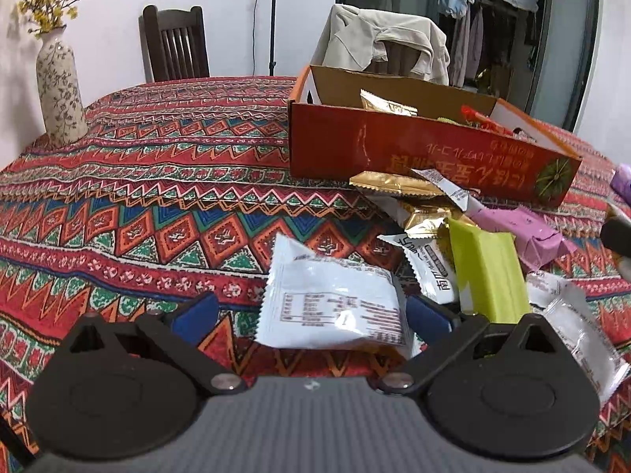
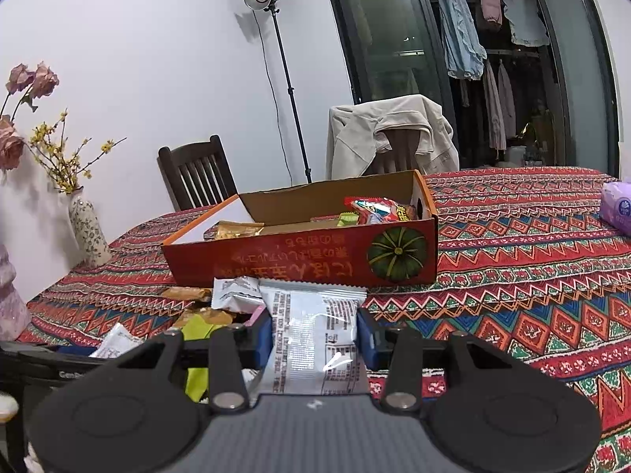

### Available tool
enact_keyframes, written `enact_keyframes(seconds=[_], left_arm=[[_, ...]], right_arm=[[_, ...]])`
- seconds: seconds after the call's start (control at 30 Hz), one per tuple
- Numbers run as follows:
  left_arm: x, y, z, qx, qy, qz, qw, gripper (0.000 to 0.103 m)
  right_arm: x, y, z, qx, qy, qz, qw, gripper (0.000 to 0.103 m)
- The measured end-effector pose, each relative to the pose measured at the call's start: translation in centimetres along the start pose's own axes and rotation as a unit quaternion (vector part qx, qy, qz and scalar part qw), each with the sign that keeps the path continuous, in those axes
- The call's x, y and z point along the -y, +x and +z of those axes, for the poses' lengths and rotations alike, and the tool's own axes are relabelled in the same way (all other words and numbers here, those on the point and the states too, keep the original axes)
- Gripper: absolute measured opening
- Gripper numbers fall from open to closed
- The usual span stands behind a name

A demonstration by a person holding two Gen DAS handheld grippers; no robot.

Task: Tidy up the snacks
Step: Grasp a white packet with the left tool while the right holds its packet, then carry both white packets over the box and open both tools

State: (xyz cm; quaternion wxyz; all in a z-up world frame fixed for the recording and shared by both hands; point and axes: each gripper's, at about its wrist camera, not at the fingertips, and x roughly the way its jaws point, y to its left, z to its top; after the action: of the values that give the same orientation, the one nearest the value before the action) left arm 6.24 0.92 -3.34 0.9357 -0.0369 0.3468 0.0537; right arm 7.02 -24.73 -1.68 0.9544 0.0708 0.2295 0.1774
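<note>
Worktop: a table (image 1: 165, 181) under a red cloth with zigzag patterns.
Box: a long red cardboard box (image 2: 315, 254) sits open on the cloth, with a few snacks inside.
Loose snacks: gold, green, pink and white packets (image 1: 485, 268) lie in a heap just in front of the box.
Left hand-held gripper (image 1: 311, 315): spread wide over a flat white paper-like snack packet (image 1: 331, 299), not squeezing it.
Right hand-held gripper (image 2: 314, 335): pinched on a silver foil snack packet (image 2: 315, 339), close to the box.

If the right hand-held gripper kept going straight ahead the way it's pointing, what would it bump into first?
Most likely the red cardboard box. The right hand-held gripper is shut on a silver snack packet, and the box's long side stands just beyond the packet's far edge. The packet would probably touch it first, though depth is hard to judge.
</note>
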Motion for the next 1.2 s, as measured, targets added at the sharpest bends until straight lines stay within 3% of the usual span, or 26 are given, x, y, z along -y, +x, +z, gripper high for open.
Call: enact_keyframes(seconds=[0.3, 0.37, 0.53, 0.63, 1.0, 1.2], left_arm=[[0.7, 0.4, 0.0, -0.001, 0.025, 0.004, 0.9997, 0.101], [0.8, 0.2, 0.0, 0.004, 0.03, 0.003, 0.9995, 0.095], [0.9, -0.6, -0.1, 0.019, 0.032, -0.009, 0.9993, 0.051], [0.8, -1.1, -0.1, 0.029, 0.033, -0.02, 0.9988, 0.041], [0.8, -3.7, 0.7, 0.088, 0.046, -0.036, 0.9944, 0.021], [0.9, -4.1, 1.1, 0.099, 0.047, -0.043, 0.9931, 0.021]], right_arm=[[0.1, 0.1, -0.4, -0.004, 0.005, 0.004, 1.0, 0.042], [0.1, 0.1, -0.4, -0.004, 0.005, 0.003, 1.0, 0.042], [0.0, 0.1, -0.5, -0.004, 0.004, 0.003, 1.0, 0.042], [0.0, 0.0, -0.5, -0.004, 0.004, 0.003, 1.0, 0.042], [-0.1, -0.2, -0.4, 0.001, -0.002, 0.003, 1.0, 0.042], [-0.3, -0.2, -0.1, 0.003, -0.005, 0.002, 1.0, 0.042]])
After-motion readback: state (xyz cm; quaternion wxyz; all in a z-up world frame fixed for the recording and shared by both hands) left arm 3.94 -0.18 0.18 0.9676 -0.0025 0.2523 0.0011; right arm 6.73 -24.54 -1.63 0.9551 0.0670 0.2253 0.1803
